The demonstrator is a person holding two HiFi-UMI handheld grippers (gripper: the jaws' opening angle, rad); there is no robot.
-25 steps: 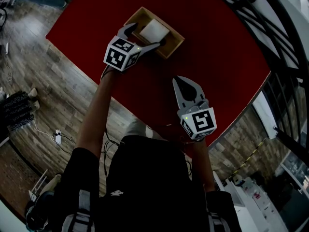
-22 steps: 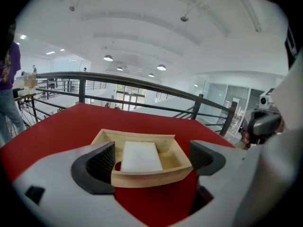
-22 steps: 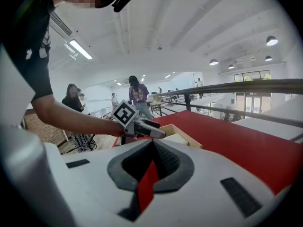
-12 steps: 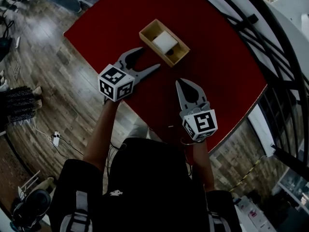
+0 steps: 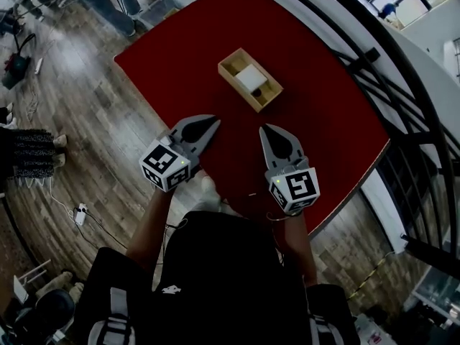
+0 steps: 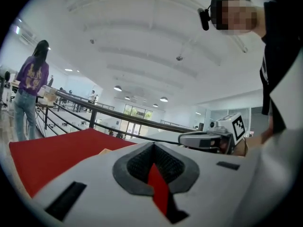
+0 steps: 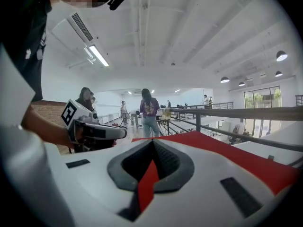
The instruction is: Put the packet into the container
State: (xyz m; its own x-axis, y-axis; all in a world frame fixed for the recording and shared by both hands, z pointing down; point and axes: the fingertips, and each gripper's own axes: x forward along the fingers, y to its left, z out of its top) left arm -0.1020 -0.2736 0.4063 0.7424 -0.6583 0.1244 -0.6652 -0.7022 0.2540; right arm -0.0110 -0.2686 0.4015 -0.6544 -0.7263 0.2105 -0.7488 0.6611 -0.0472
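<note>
Now | left tool (image 5: 213, 124): just pressed together, empty | right tool (image 5: 264, 130): together | white square packet (image 5: 251, 78) in wooden container (image 5: 231, 65)

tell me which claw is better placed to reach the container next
Right, narrowly: the right claw sits nearer the container; the left claw is further aside. Both are shut, empty.

You stand in large open hall, office or lab sort: wood-plank floor (image 5: 86, 121), black railing (image 7: 227, 112) beside red table (image 5: 316, 63), ceiling lamps (image 7: 98, 55), people (image 7: 149, 109) at distant desks.
</note>
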